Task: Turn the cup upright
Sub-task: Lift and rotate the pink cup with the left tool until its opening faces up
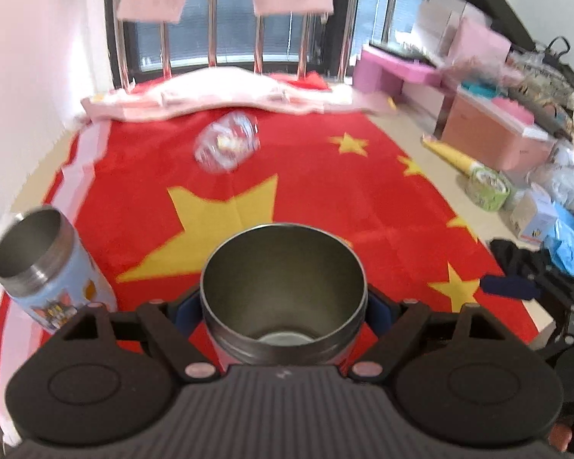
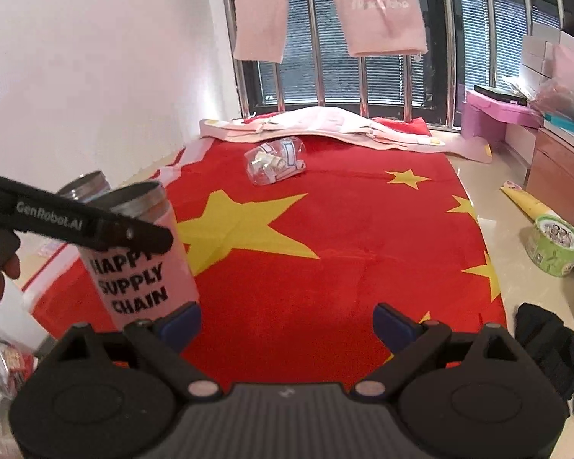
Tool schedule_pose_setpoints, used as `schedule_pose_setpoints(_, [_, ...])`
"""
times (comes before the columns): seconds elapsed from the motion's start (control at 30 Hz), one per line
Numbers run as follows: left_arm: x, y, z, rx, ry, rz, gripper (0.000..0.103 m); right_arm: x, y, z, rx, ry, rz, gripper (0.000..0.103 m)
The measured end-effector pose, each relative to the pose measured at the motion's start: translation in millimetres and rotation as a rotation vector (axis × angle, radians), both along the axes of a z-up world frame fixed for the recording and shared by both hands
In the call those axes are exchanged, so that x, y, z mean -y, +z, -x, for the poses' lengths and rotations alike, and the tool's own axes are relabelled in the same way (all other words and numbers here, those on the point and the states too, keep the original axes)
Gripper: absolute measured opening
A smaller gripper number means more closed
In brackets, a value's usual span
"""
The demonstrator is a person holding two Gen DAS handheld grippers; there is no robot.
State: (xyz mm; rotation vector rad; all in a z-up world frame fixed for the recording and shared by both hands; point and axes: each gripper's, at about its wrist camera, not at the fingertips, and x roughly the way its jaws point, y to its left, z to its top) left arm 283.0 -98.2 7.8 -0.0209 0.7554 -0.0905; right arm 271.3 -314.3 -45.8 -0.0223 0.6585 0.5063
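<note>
My left gripper (image 1: 283, 315) is shut on a pink steel cup (image 1: 283, 287), held upright with its open mouth up. The right wrist view shows the same cup (image 2: 145, 271), pink with black lettering, with the left gripper's finger (image 2: 95, 225) across it, above the red flag cloth (image 2: 325, 248). A blue steel cup (image 1: 42, 267) stands upright at the left edge; its rim shows behind the pink cup (image 2: 84, 187). A clear plastic cup (image 1: 227, 145) lies on its side at the far end (image 2: 275, 164). My right gripper (image 2: 287, 323) is open and empty.
A pink cloth (image 2: 325, 126) lies at the cloth's far end under a barred window. Pink boxes (image 1: 493, 134), a green tape roll (image 2: 555, 244), a yellow tube (image 1: 451, 157) and bags crowd the floor at right. A white wall runs along the left.
</note>
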Motion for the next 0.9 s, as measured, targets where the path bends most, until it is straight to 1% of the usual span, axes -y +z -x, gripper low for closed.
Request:
schedule_pose_setpoints(0.07, [-6,6,2,0.047,0.004,-0.007,0.085,-3,2,3,0.005,-0.012,-0.011,0.096])
schedule_pose_setpoints(0.17, [-14,10,3,0.111,0.016,-0.044,0.085,-9,3,7,0.016,-0.028,-0.015,0.096])
schedule_pose_setpoints(0.37, [-32,1,-2,0.133,0.024,-0.053,0.085,-24,2,13,0.044,-0.06,-0.025,0.096])
schedule_pose_setpoints(0.5, [-37,-1,1,0.136,-0.005,-0.04,0.085,-34,2,14,0.065,-0.077,-0.019,0.096])
schedule_pose_setpoints(0.6, [-30,2,3,0.151,-0.043,-0.031,0.085,-36,3,13,0.071,-0.083,-0.01,0.096])
schedule_pose_setpoints(0.7, [-14,6,1,0.163,-0.088,-0.015,0.085,-31,2,15,0.075,-0.098,0.004,0.096])
schedule_pose_setpoints(0.9, [31,5,-13,0.165,-0.165,0.012,0.085,1,-1,19,0.076,-0.15,0.037,0.096])
